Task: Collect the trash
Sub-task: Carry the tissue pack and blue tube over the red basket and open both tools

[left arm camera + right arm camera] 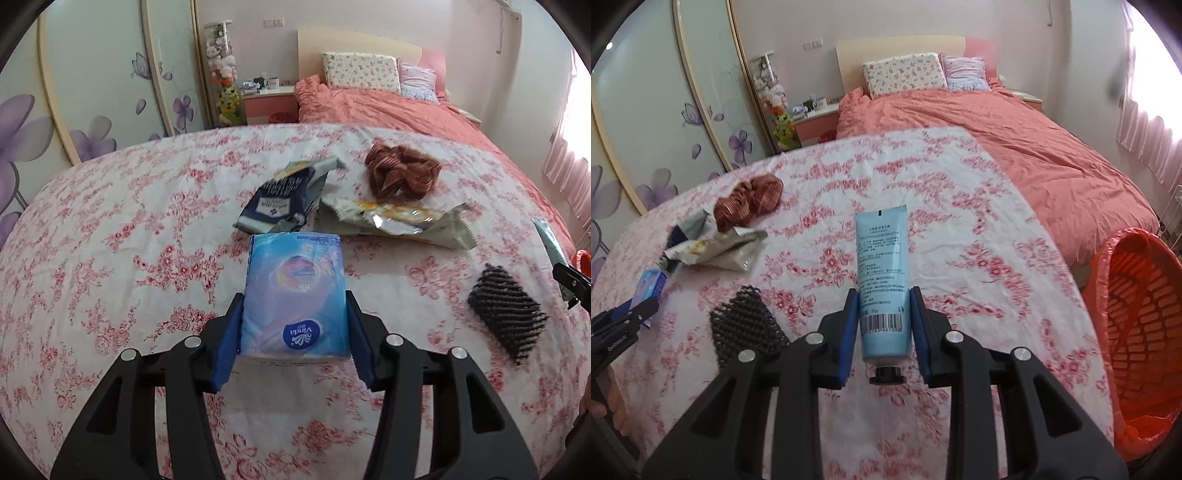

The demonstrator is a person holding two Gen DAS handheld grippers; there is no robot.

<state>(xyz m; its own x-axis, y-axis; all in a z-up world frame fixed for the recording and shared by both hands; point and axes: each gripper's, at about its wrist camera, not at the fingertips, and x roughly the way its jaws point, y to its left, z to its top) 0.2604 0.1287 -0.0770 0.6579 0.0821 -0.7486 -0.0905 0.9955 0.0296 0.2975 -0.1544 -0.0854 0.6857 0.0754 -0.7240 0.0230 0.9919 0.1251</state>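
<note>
A blue Vinda tissue pack lies on the floral tablecloth, and my left gripper is shut on it, a blue pad pressed against each long side. My right gripper is shut on a light blue tube with a black cap, holding it clear of the cloth with the cap towards me. Farther back lie a dark blue wrapper and a crumpled cream and silver wrapper. In the right wrist view the left gripper shows at the left edge with the tissue pack.
A brown scrunchie and a black mesh pad also lie on the cloth. An orange basket lined with an orange bag stands off the table's right edge. Behind the table are a pink bed and a flowered wardrobe.
</note>
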